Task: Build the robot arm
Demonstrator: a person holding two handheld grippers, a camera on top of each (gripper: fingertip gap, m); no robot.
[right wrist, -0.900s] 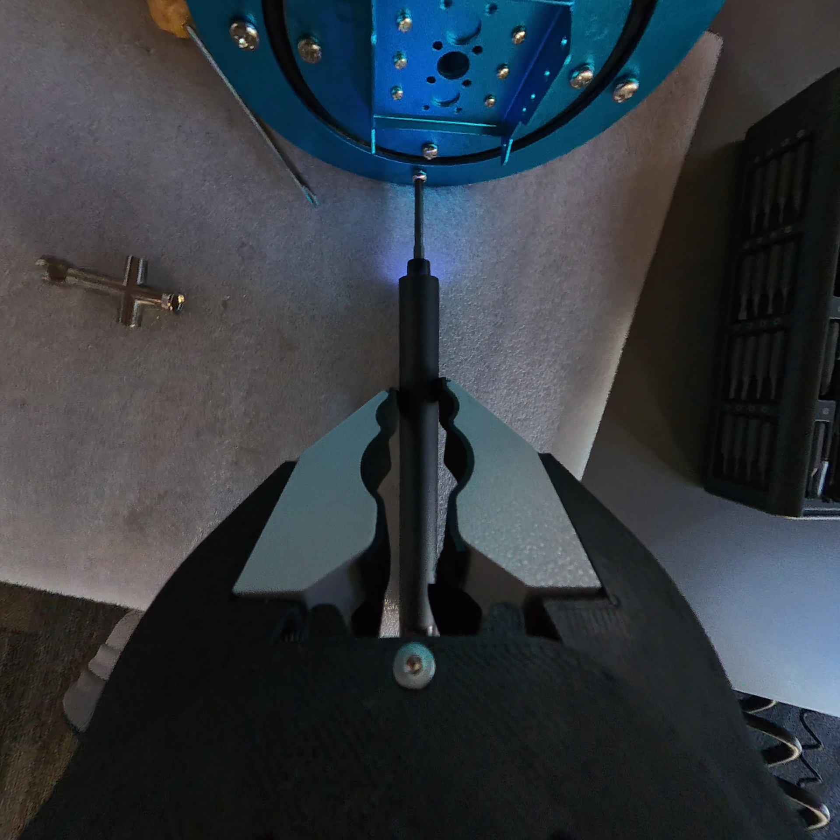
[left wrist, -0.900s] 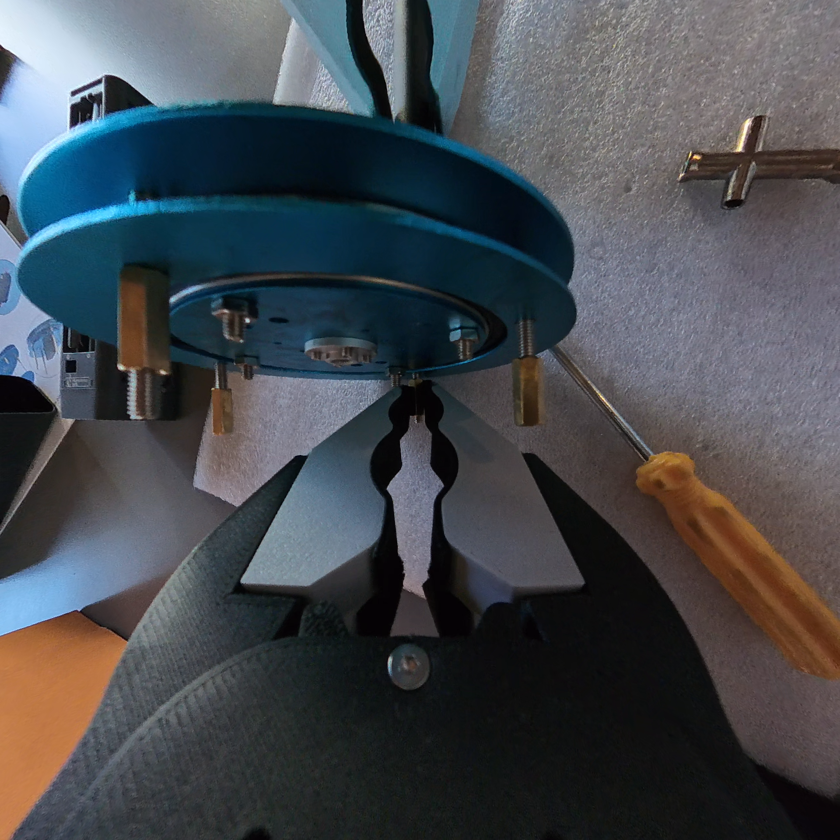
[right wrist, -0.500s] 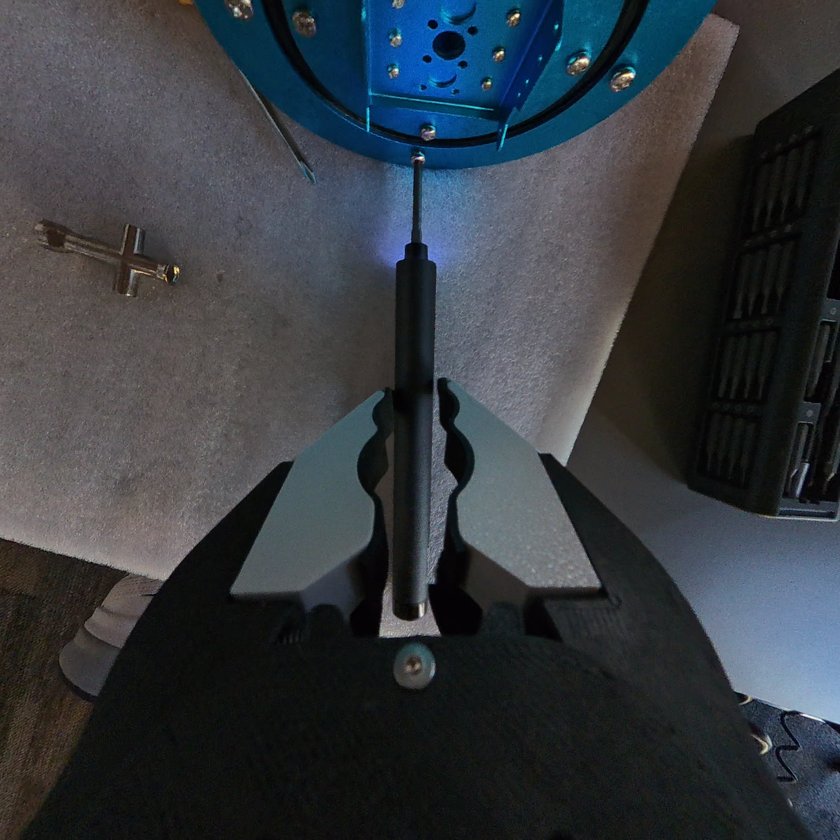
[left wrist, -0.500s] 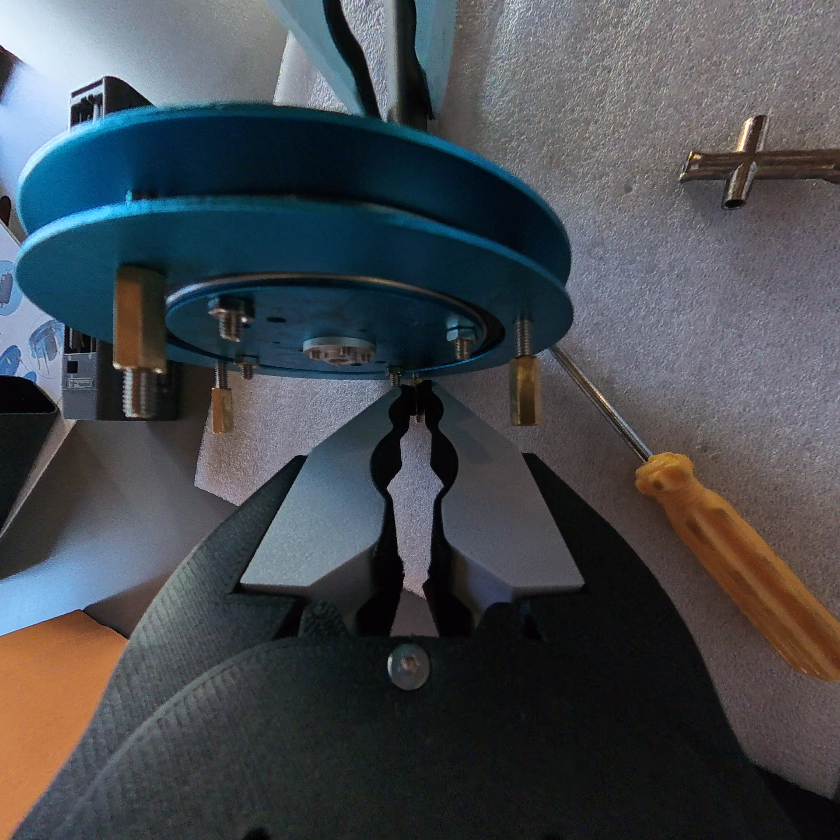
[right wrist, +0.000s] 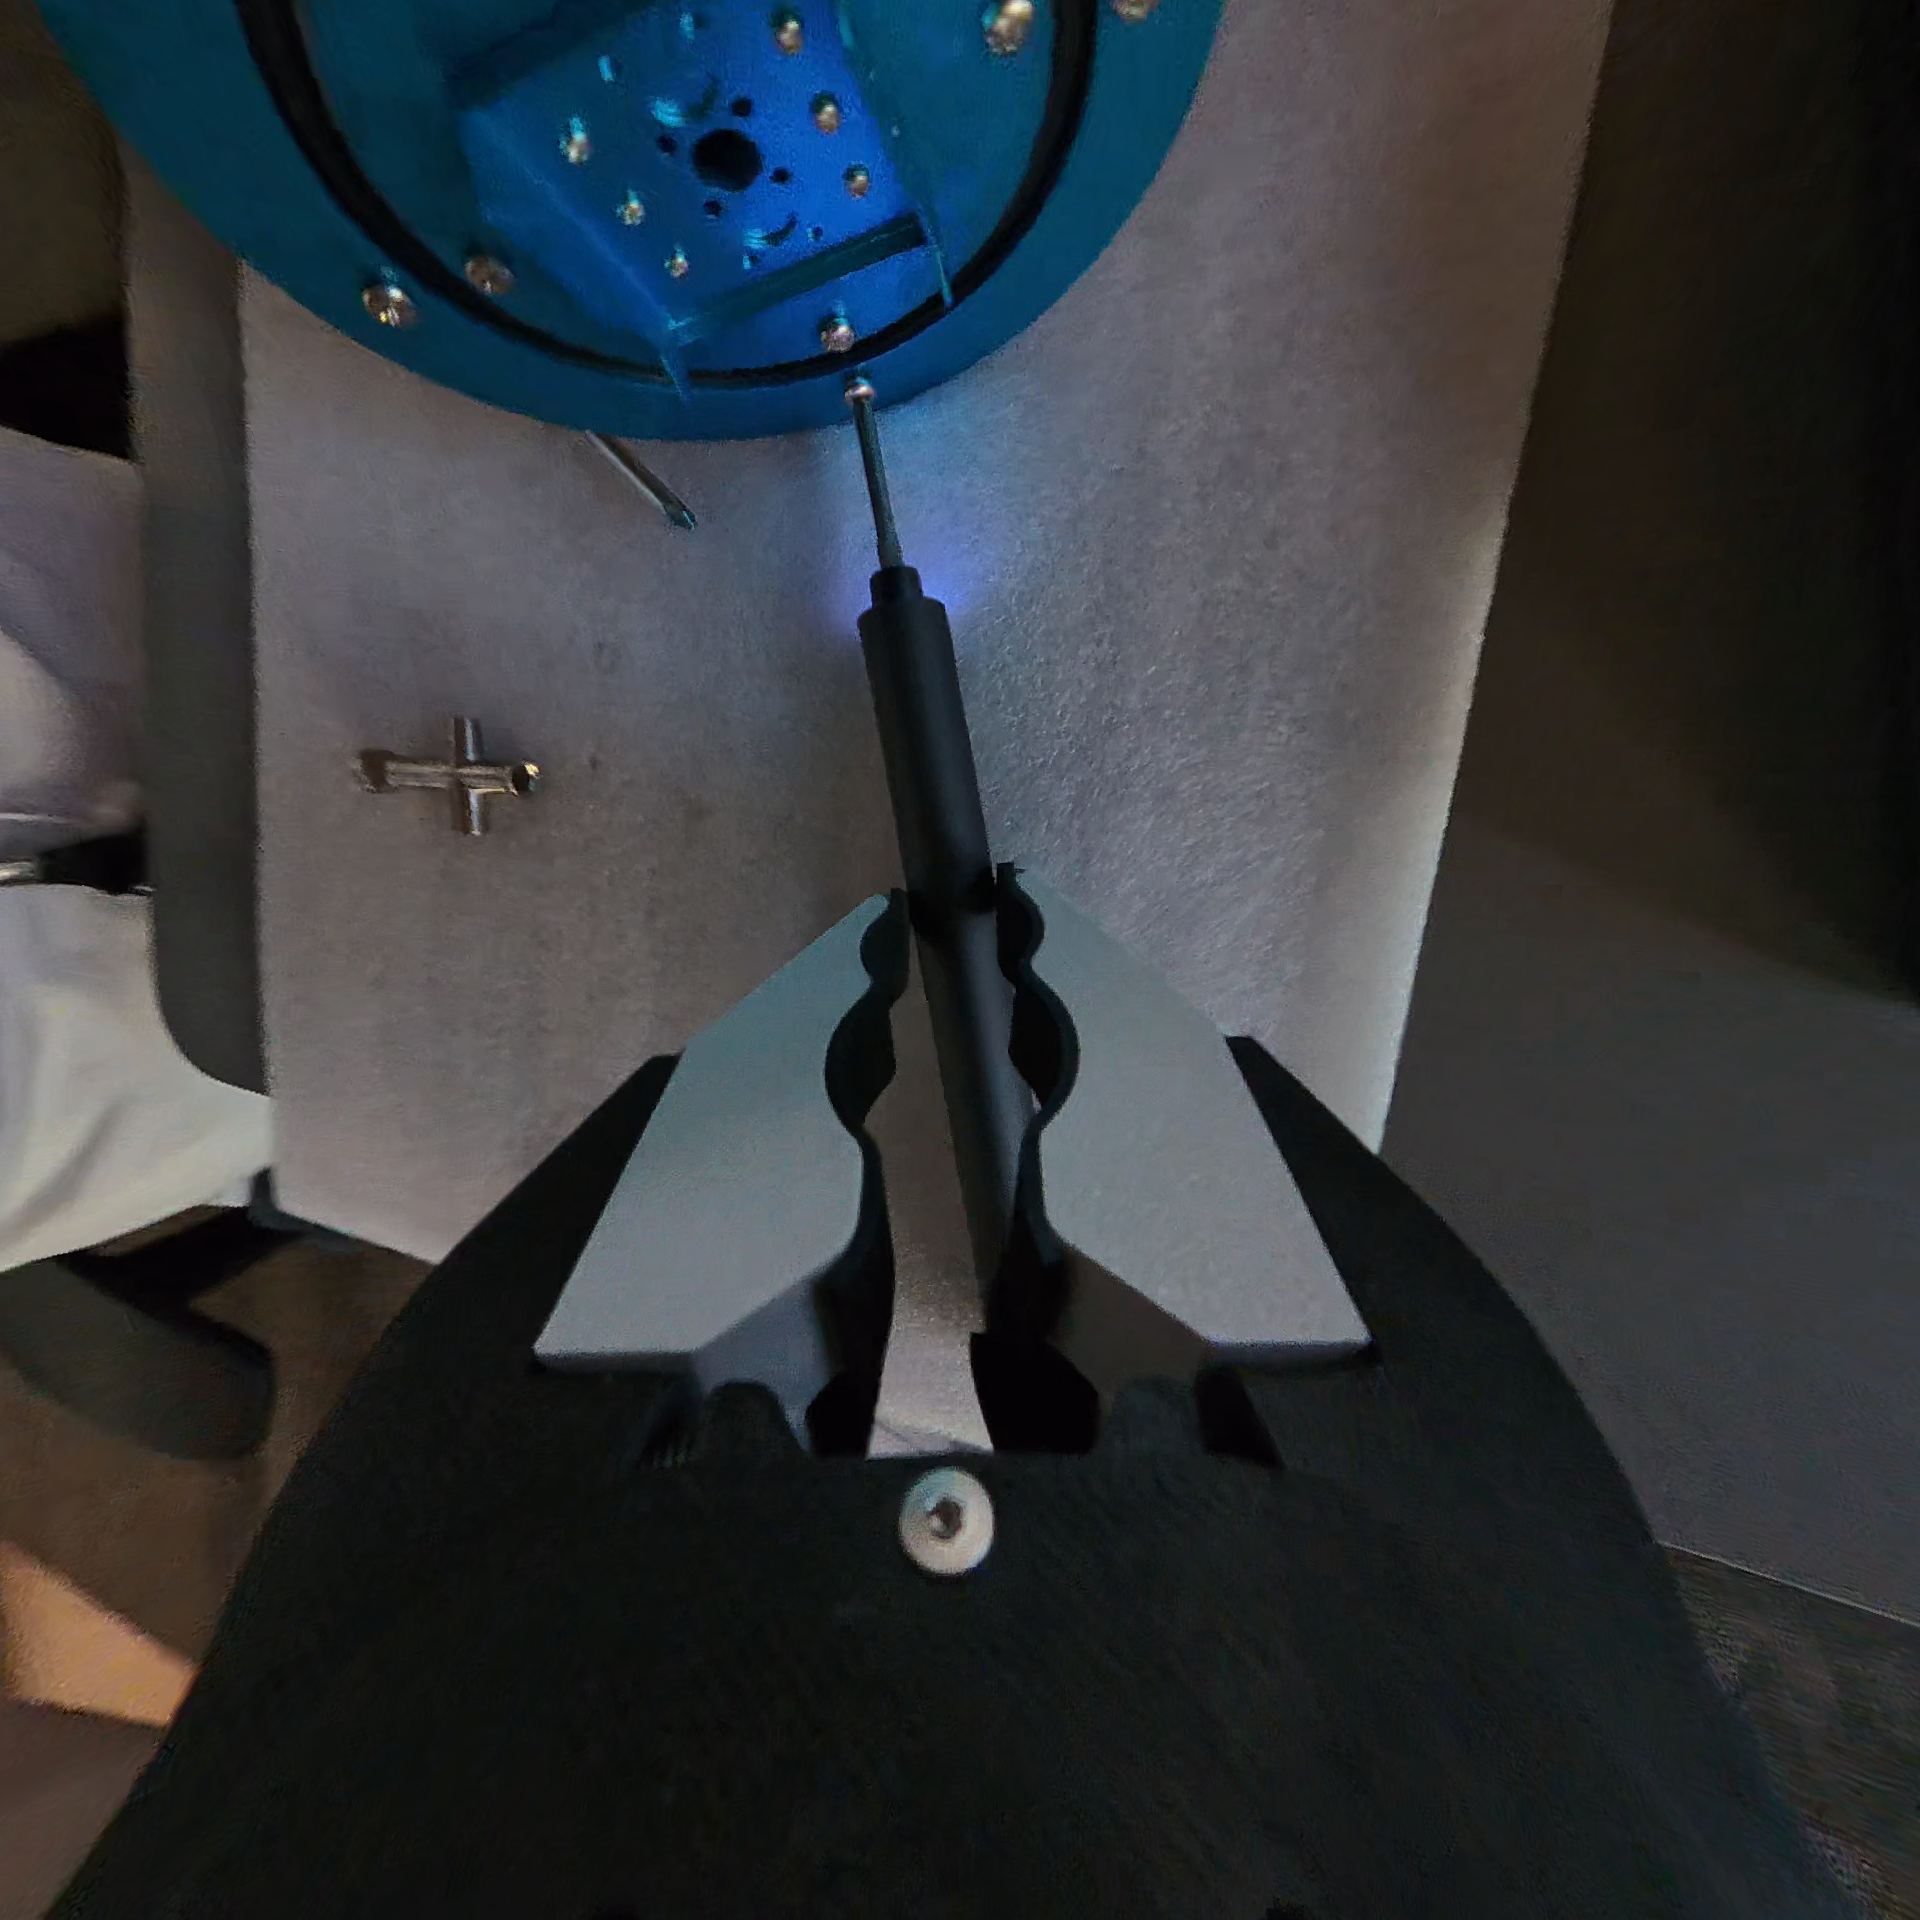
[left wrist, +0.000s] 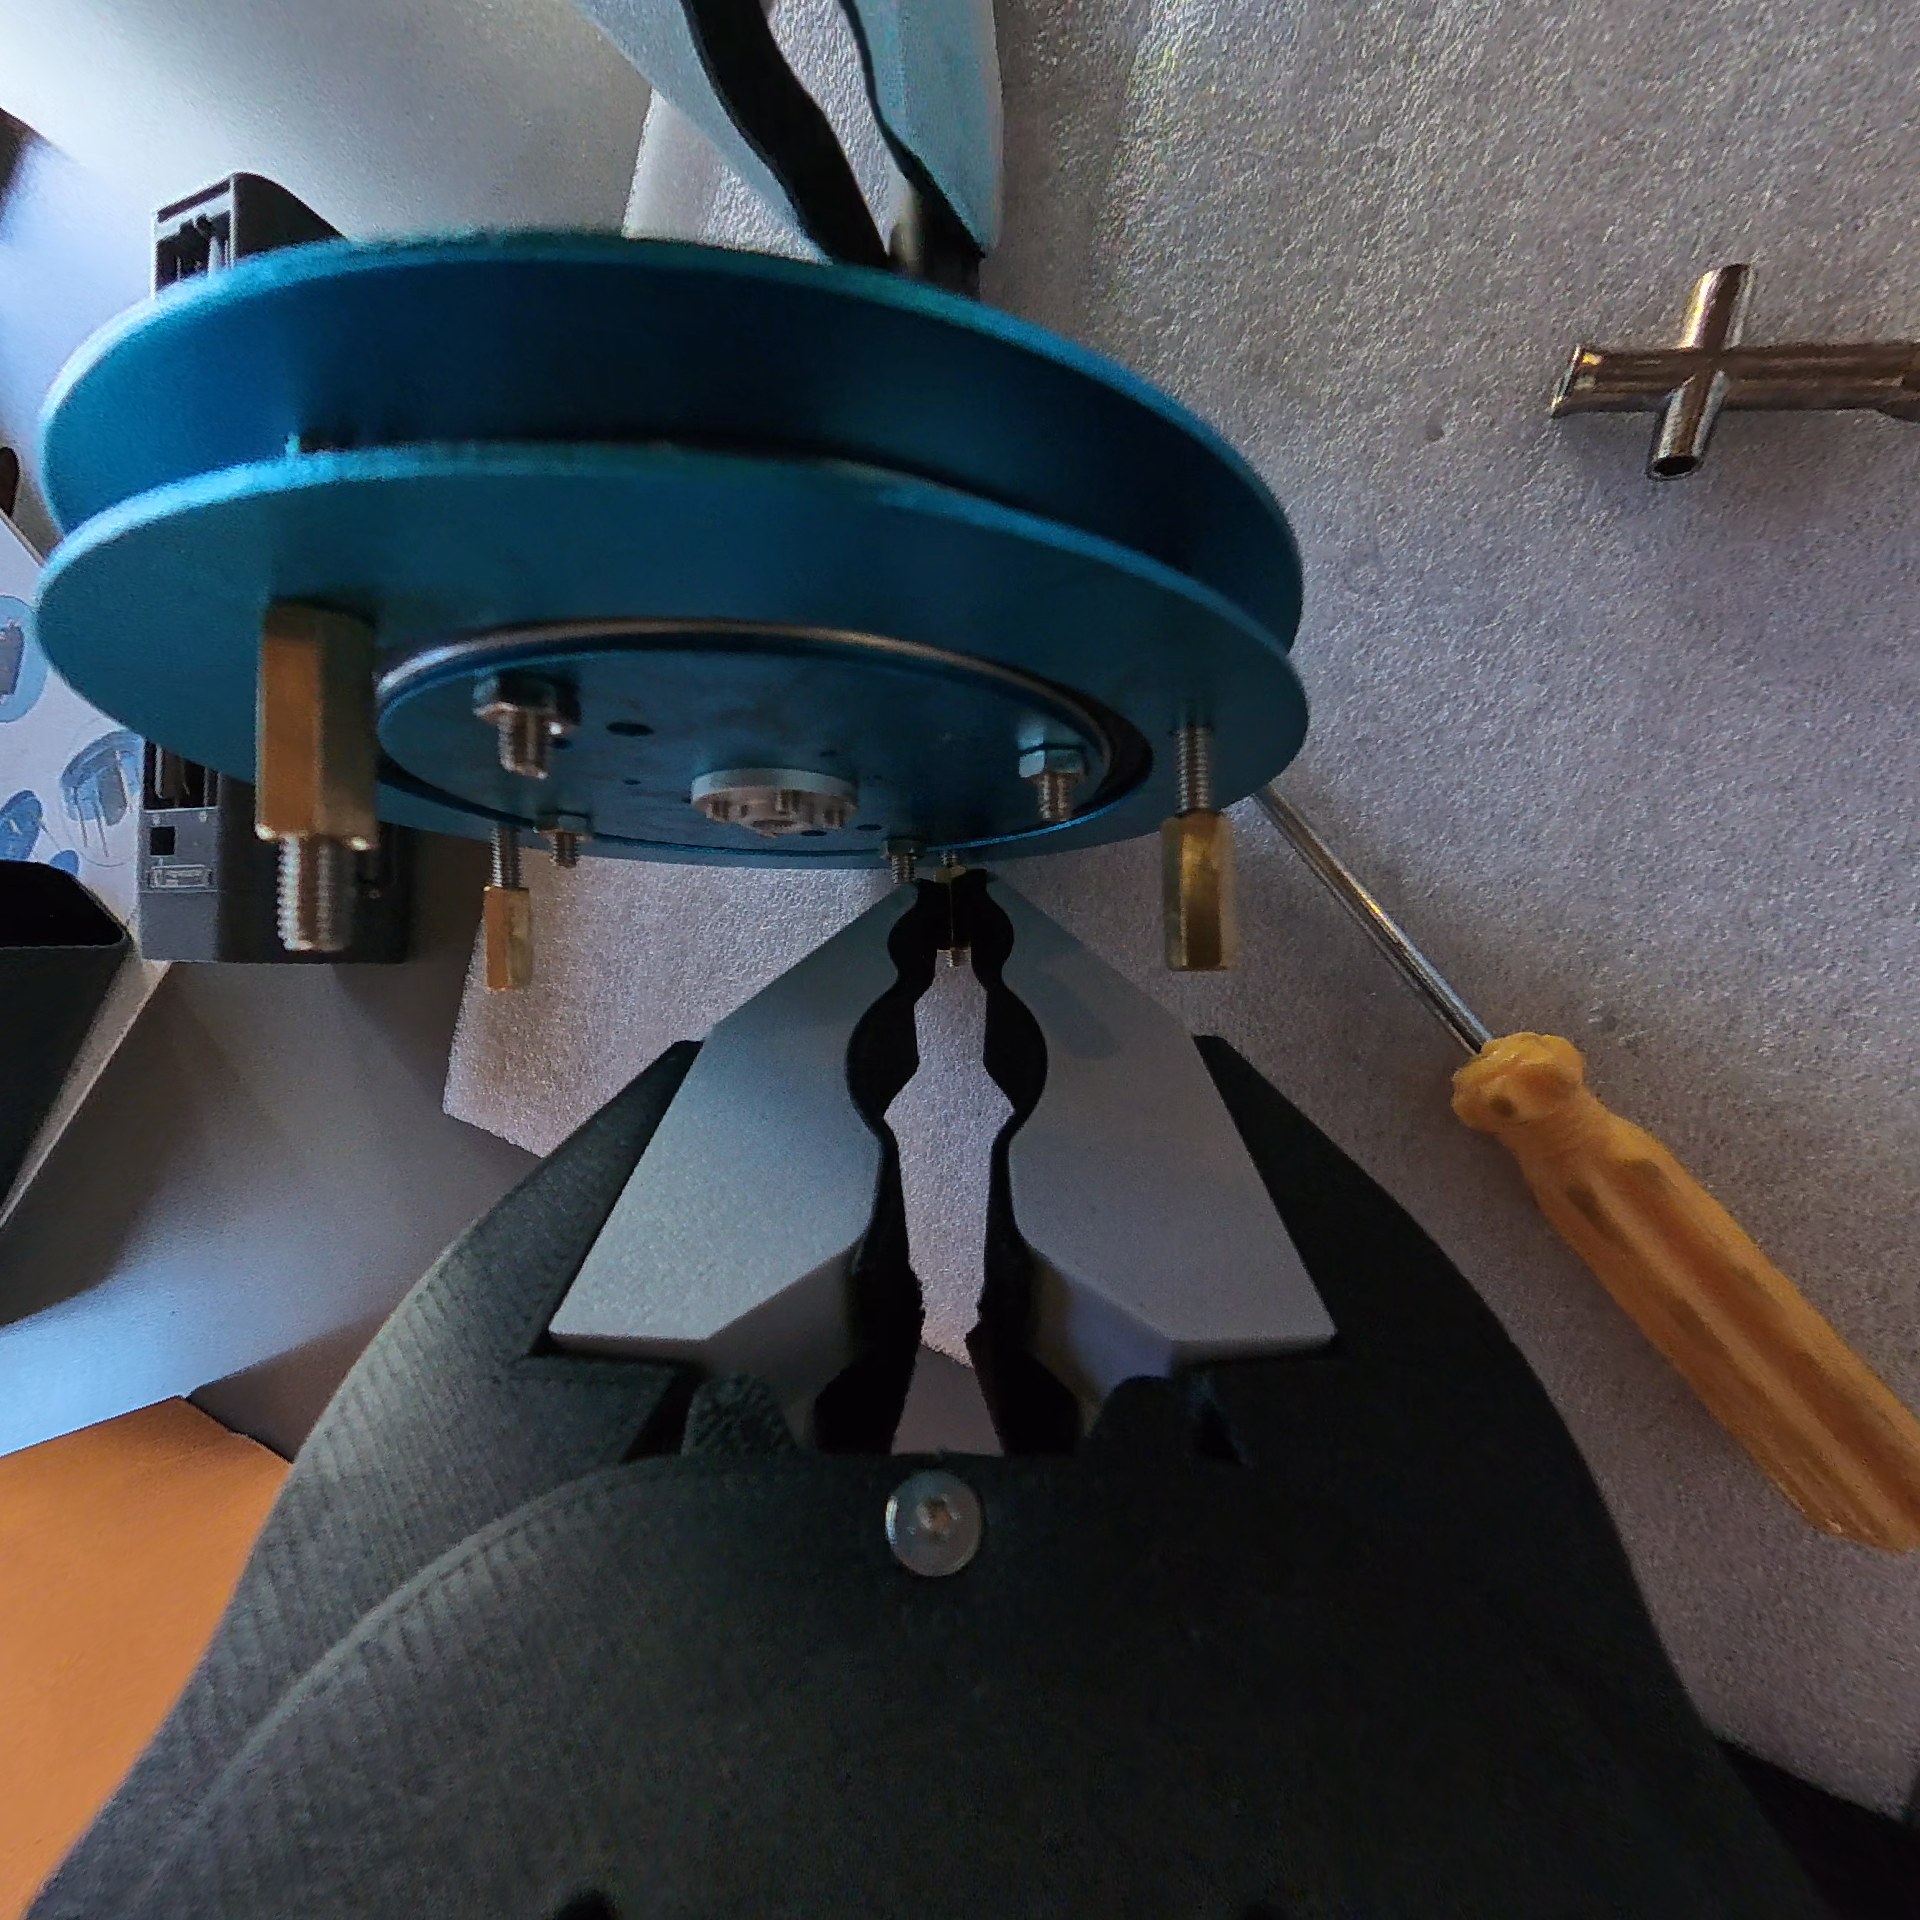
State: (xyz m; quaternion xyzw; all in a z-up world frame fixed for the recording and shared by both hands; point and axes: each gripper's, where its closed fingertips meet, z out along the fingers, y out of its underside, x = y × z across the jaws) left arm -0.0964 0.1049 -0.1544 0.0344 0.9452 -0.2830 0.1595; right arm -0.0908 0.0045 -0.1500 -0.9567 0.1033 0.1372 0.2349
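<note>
A blue round two-plate metal assembly (left wrist: 665,540) with brass standoffs (left wrist: 312,717) is held up over a grey foam mat (left wrist: 1558,675). My left gripper (left wrist: 951,914) is shut on a small brass standoff (left wrist: 951,930) at the assembly's underside rim. My right gripper (right wrist: 951,904) is shut on a black electric screwdriver (right wrist: 925,769), now tilted left. Its thin bit touches a small screw (right wrist: 860,390) at the rim of the assembly's top face (right wrist: 644,156), where a blue bracket sits. The right gripper also shows behind the assembly in the left wrist view (left wrist: 914,135).
A yellow-handled screwdriver (left wrist: 1683,1278) lies on the mat at the right, its shaft tip showing in the right wrist view (right wrist: 649,488). A metal cross wrench (left wrist: 1704,374) lies farther off, also in the right wrist view (right wrist: 457,774). A black box (left wrist: 208,239) stands at the left. Tip to tip, the grippers are about 11 centimetres apart.
My right gripper has swung and pulled back, so the black screwdriver now tilts left and the assembly sits farther left in its view. The left gripper and assembly barely moved.
</note>
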